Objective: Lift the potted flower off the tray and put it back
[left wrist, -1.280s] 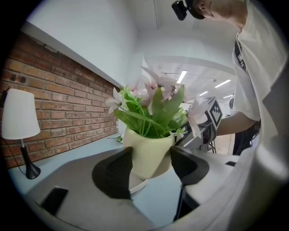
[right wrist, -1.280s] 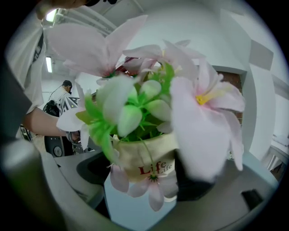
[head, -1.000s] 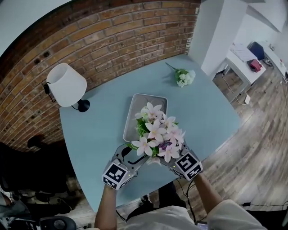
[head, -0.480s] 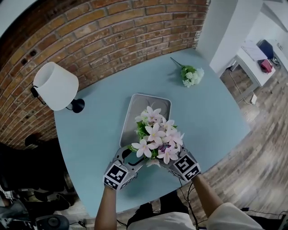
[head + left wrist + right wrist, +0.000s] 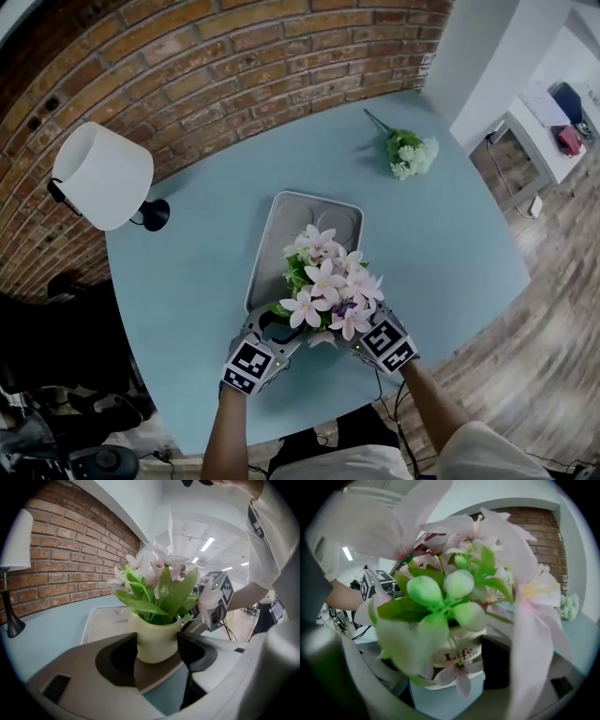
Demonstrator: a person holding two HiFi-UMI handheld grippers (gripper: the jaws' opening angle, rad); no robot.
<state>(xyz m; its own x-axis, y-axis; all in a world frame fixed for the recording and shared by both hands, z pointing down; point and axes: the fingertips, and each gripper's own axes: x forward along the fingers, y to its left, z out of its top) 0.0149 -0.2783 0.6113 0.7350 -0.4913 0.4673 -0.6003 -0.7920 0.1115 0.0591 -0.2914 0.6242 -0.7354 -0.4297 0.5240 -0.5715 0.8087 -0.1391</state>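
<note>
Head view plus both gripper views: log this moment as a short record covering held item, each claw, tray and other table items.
held: pot of pink flowers, upright
left claw: closed on the pot's sides
right claw: on the pot from the opposite side, partly hidden by leaves
pot position: off the tray, over the table at the tray's near end
tray: visible part bare
others: lamp far left; bouquet lying far right

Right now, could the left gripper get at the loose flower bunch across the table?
Probably not: the left gripper is shut on the potted flower, and the bunch lies beyond the tray.
</note>
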